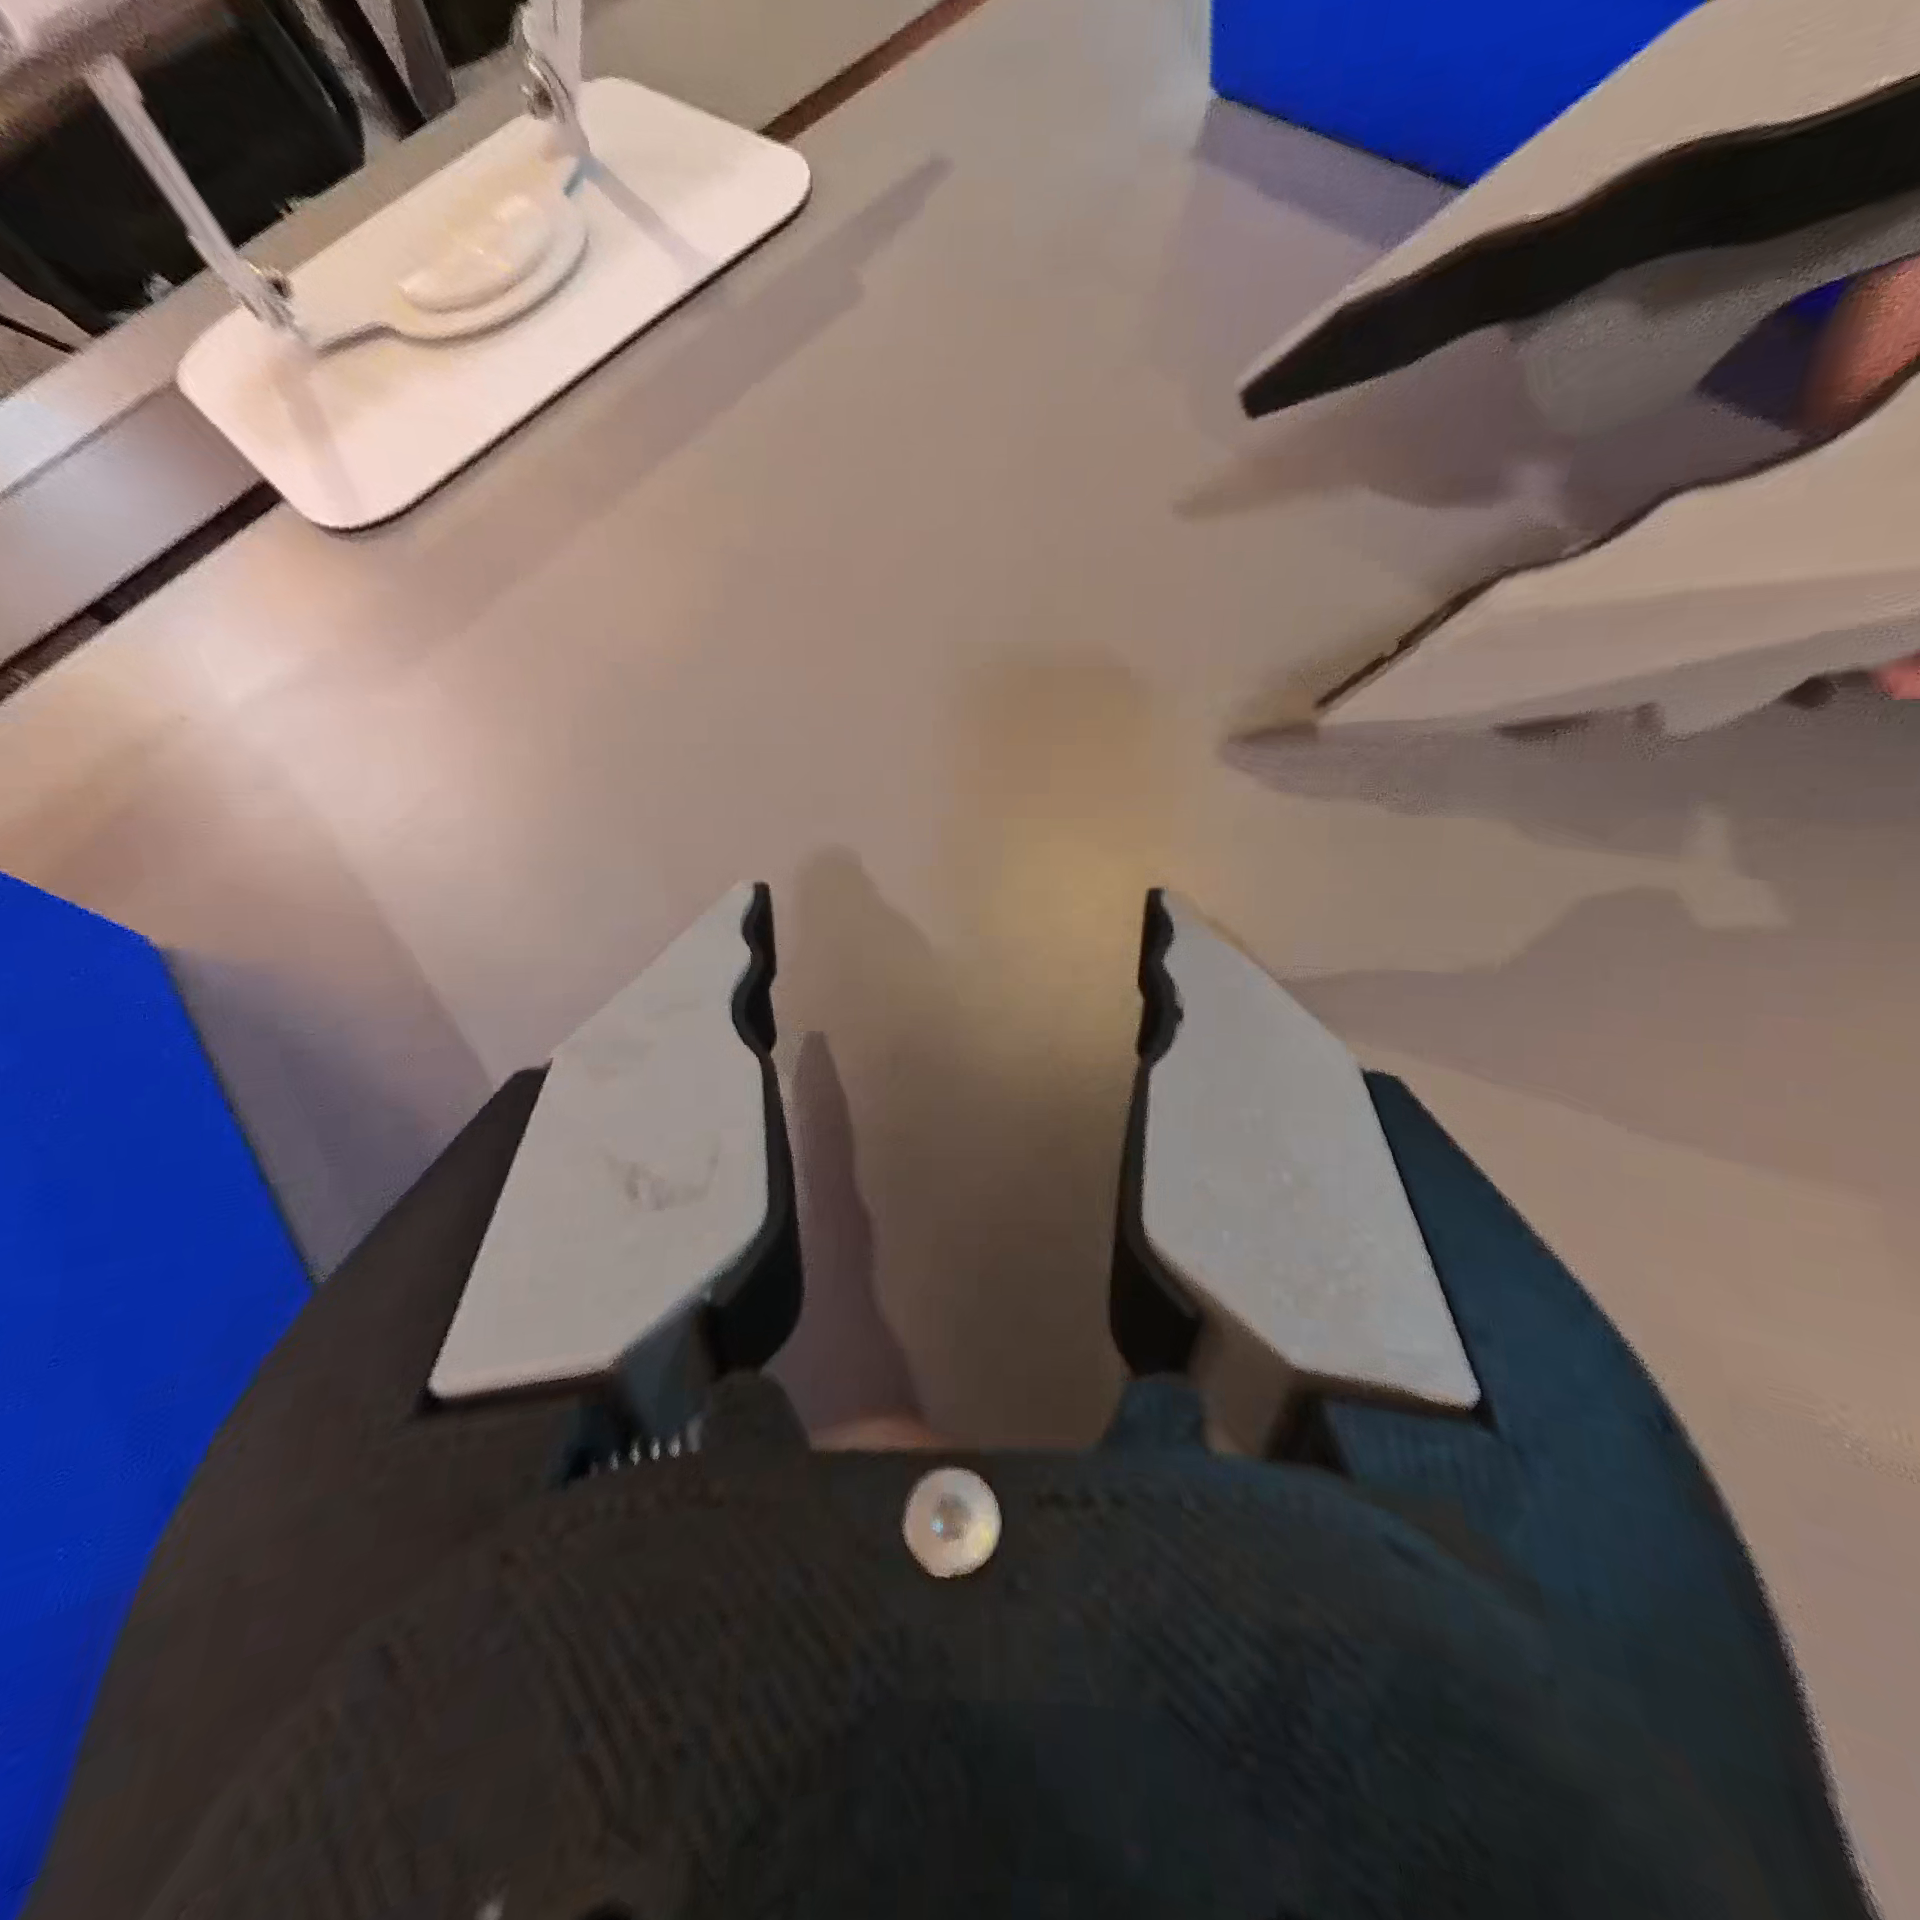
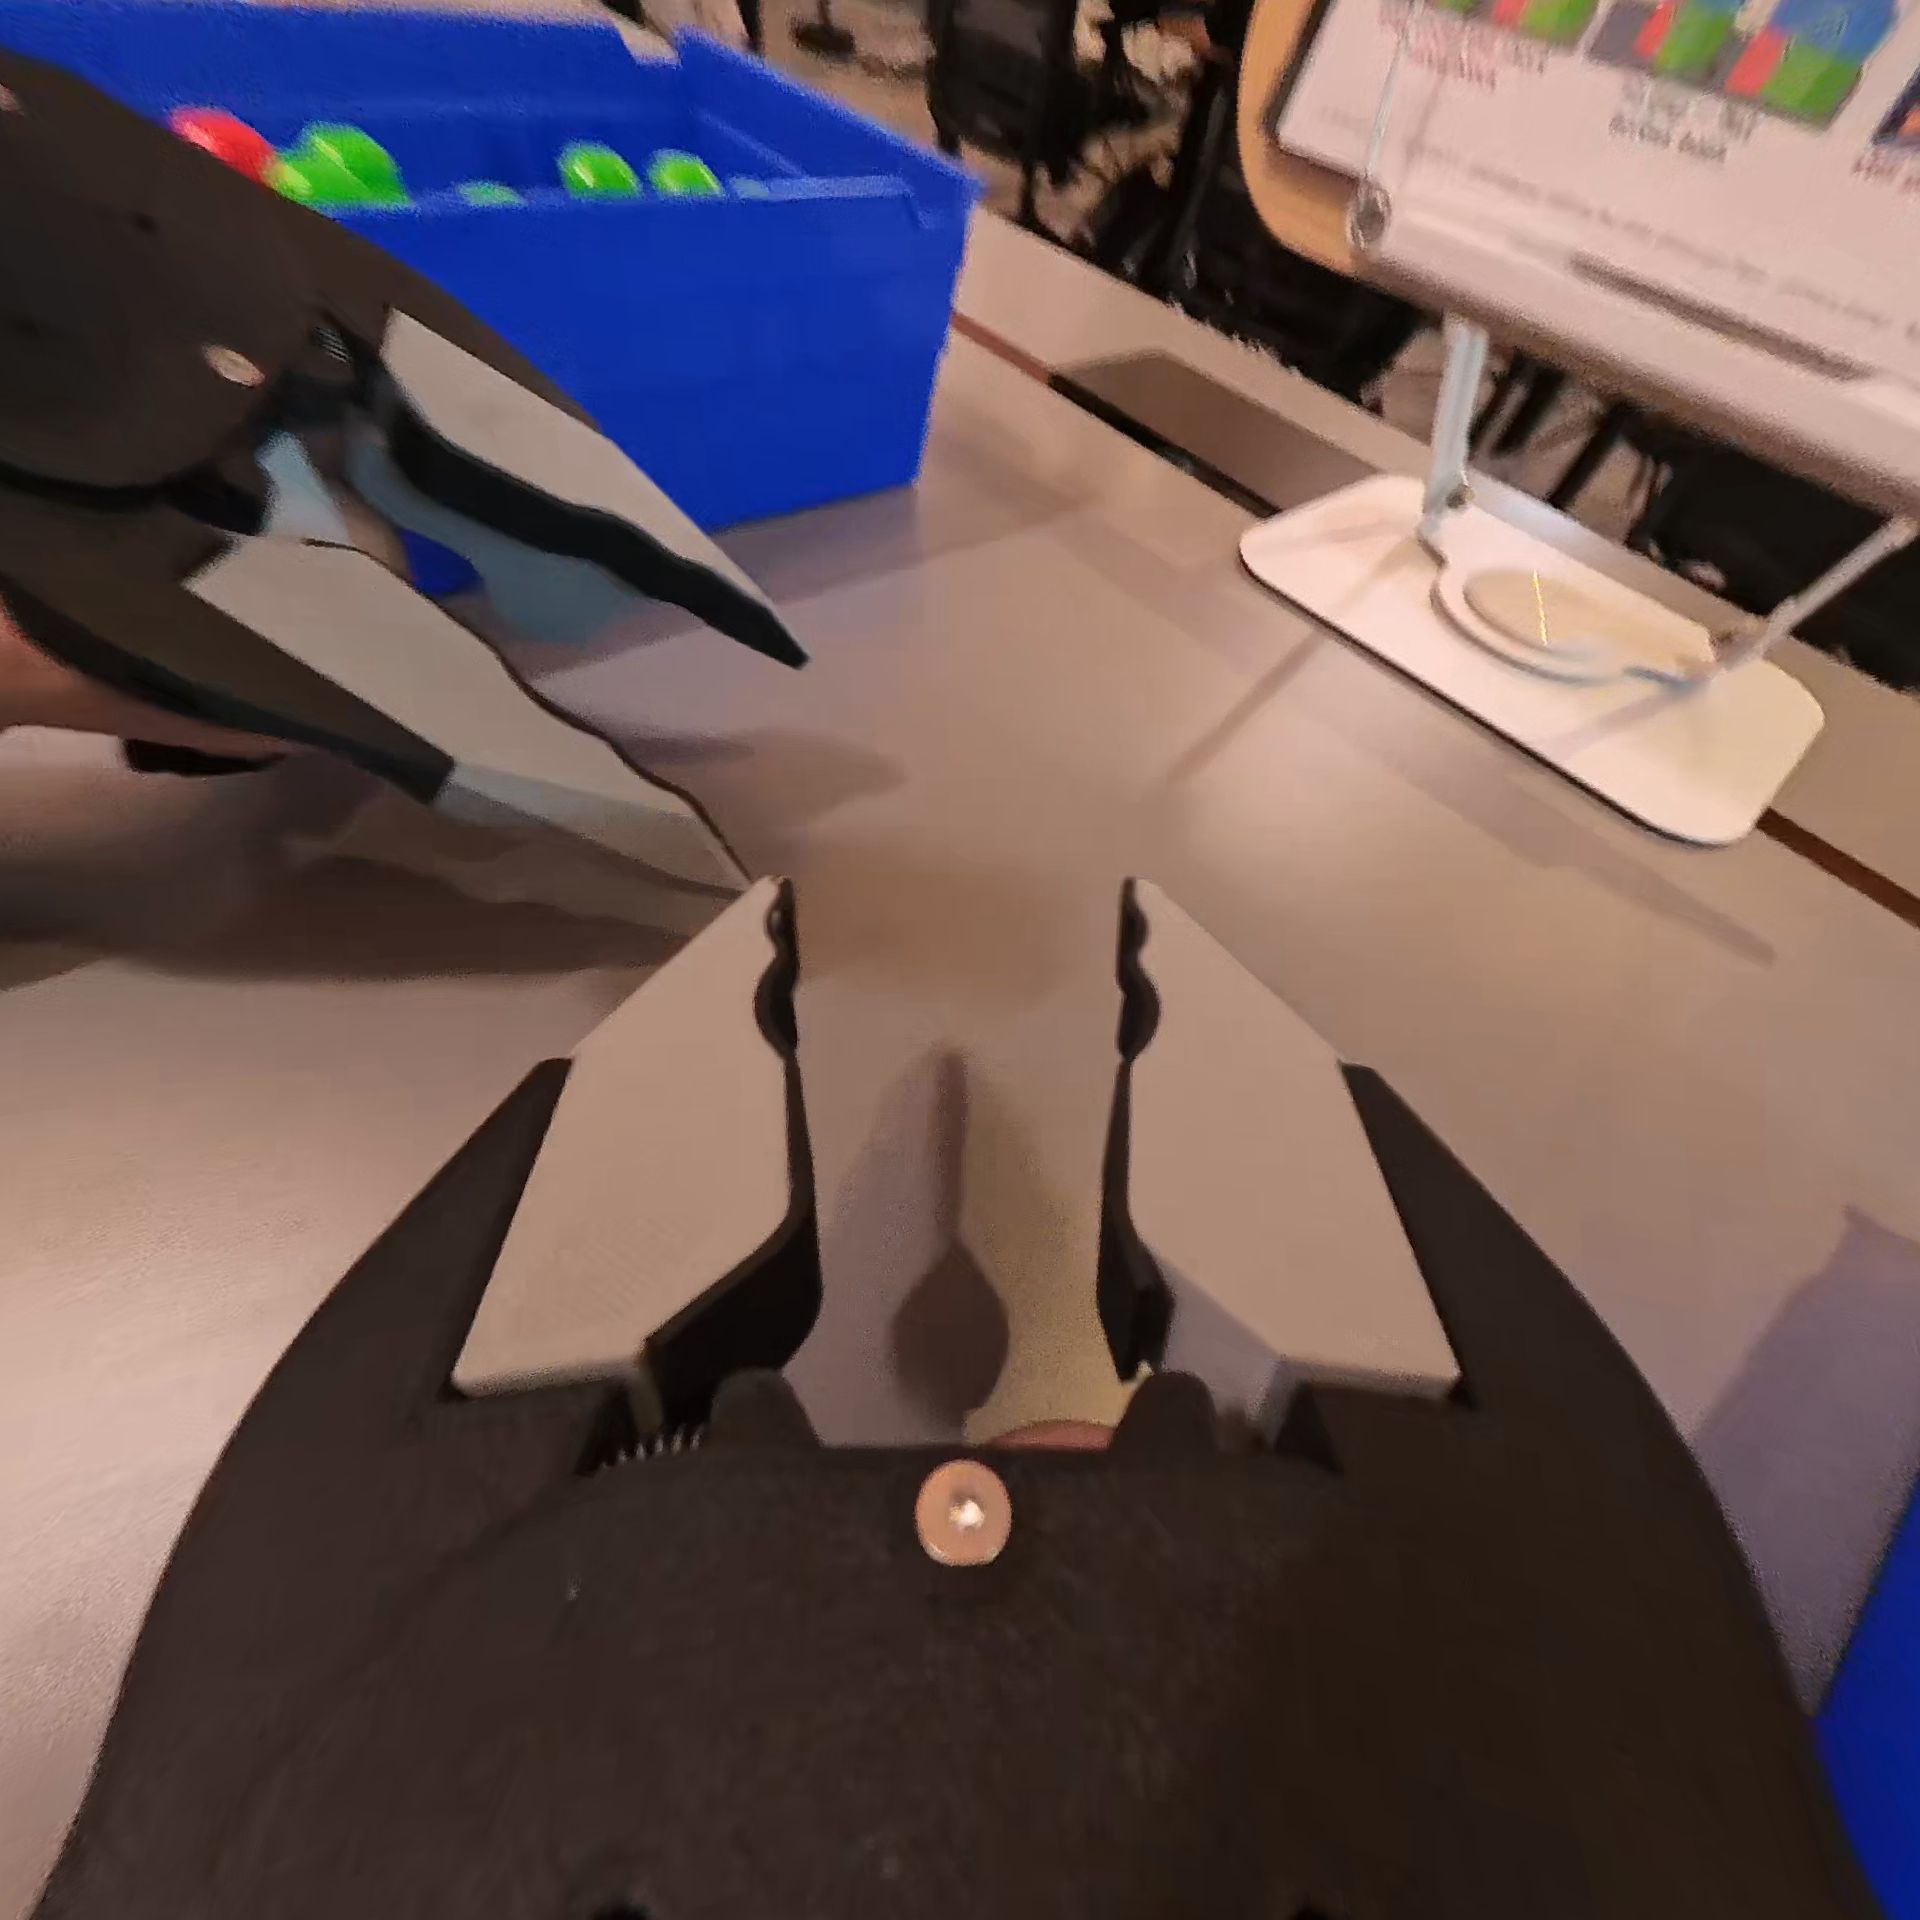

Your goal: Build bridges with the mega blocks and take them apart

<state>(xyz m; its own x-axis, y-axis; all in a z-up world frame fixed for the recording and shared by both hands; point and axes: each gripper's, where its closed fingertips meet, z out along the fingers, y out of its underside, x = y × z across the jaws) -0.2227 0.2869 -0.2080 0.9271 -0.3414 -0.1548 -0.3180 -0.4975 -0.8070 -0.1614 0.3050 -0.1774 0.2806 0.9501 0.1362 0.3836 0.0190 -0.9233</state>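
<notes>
Blocks, green and red, blurry, sit in blue bin at table's far left. Left gripper released, nothing between its fingers. Right gripper likewise spread and bare, over bare tabletop. White stand sits beyond, probably a tablet holder.

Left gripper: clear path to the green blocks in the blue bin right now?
Probably yes. The left gripper has open, empty jaws and sits beside the blue bin; the green blocks lie uncovered inside, though it must lift over the wall.
</notes>
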